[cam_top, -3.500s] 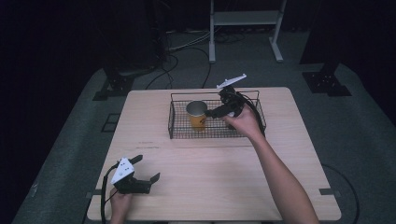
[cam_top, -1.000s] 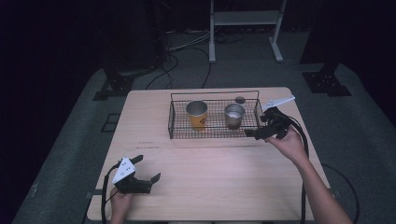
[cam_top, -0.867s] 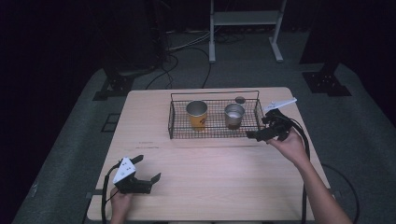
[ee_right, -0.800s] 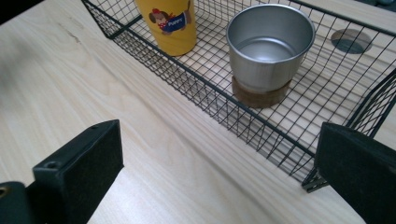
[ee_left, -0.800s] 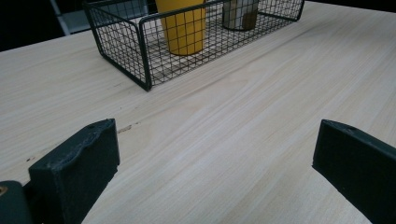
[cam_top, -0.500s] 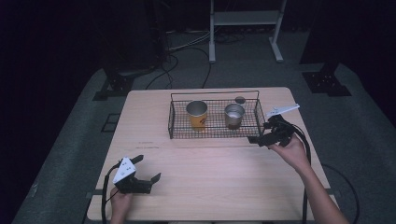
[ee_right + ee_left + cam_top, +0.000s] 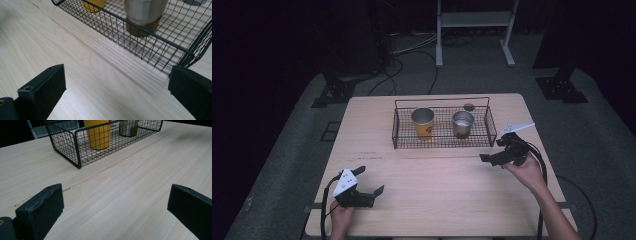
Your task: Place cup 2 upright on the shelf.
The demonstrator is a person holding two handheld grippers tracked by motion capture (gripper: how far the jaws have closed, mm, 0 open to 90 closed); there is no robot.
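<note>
Your right gripper (image 7: 496, 151) sits right of centre in the high view, just off the basket's (image 7: 442, 142) lower right corner, jaws spread wide with nothing between them. In the right gripper view the steel cup (image 7: 145, 15) stands upright inside the basket at the top, the yellow cup (image 7: 92, 5) beside it toward the upper left. Your left gripper (image 7: 367, 182) rests low on the table (image 7: 437, 195) at the lower left of the high view, jaws also wide apart and empty, well apart from the basket.
</note>
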